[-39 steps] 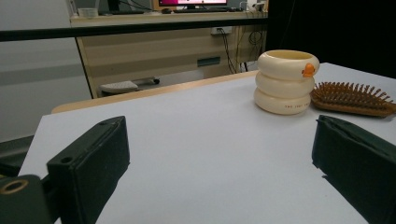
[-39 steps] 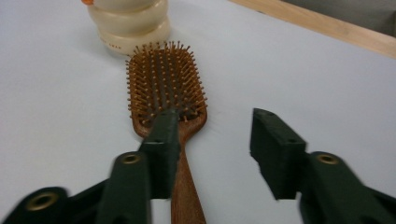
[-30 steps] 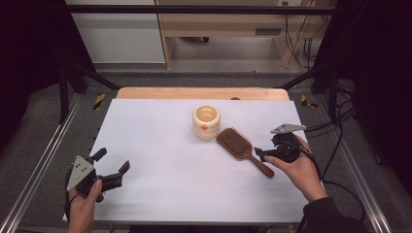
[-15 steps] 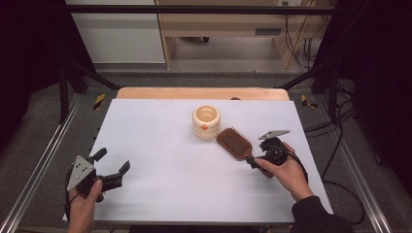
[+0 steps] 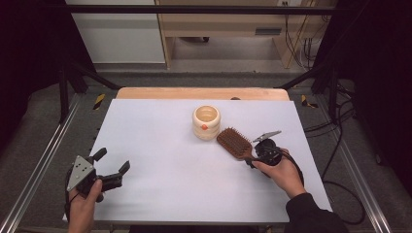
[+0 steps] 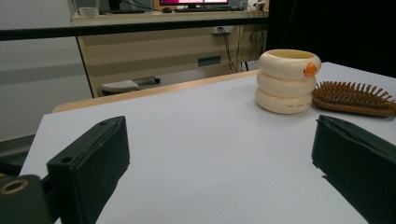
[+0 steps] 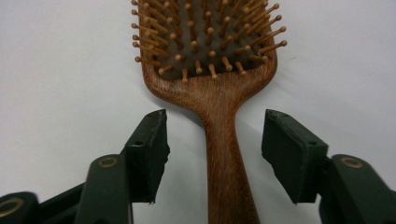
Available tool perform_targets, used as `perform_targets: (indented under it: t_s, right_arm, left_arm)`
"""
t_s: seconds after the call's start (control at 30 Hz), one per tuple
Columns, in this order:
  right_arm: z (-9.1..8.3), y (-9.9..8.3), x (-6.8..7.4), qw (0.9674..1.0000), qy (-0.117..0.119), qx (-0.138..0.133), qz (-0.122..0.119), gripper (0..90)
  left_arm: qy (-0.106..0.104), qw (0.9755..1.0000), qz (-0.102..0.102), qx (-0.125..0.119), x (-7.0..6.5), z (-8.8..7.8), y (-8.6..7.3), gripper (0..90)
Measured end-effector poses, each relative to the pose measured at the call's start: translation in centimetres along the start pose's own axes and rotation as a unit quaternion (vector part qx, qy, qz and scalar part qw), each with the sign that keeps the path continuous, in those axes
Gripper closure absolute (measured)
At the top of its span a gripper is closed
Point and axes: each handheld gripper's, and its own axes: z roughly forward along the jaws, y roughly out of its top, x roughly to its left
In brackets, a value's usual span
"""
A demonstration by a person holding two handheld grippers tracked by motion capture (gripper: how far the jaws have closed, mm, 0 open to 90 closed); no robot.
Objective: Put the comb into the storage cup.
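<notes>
Cream ringed cup [image 5: 206, 122] on table [image 5: 160, 145]

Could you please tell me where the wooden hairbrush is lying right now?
In the high view the hairbrush lies right of centre on the white table, just beside the cream cup, its handle between the right gripper's jaws.

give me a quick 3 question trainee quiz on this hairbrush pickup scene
1. True or false: the right gripper has its pads pressed on the hairbrush handle.
2. Which way do the hairbrush bristles face? A) down on the table B) up C) sideways
3. What stands just beside the brush head, and does it touch it?

Key
1. False. The jaws straddle the handle with a gap on each side; they have just been closing.
2. B.
3. The cream ringed cup with an orange mark stands upright close beside it; whether they touch cannot be told.
</notes>
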Motion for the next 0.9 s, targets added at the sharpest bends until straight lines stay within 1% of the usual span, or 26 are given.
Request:
perform_targets:
  t_s: [0.23, 0.67, 0.9]
  right_arm:
    - [0.47, 0.08, -0.01, 0.9999, 0.002, 0.015, -0.007, 50.7]
    - [0.79, 0.16, -0.14, 0.9995, 0.001, 0.031, -0.009, 58.0]
    - [0.85, 0.2, -0.23, 0.999, -0.001, 0.037, -0.026, 63.6]
  left_arm:
    - [0.0, 1.0, 0.001, 0.0, -0.01, 0.02, 0.01, 4.2]
    - [0.0, 1.0, 0.002, 0.001, -0.04, 0.03, 0.01, 4.2]
    - [-0.001, 1.0, 0.003, 0.001, -0.03, 0.04, 0.01, 4.2]
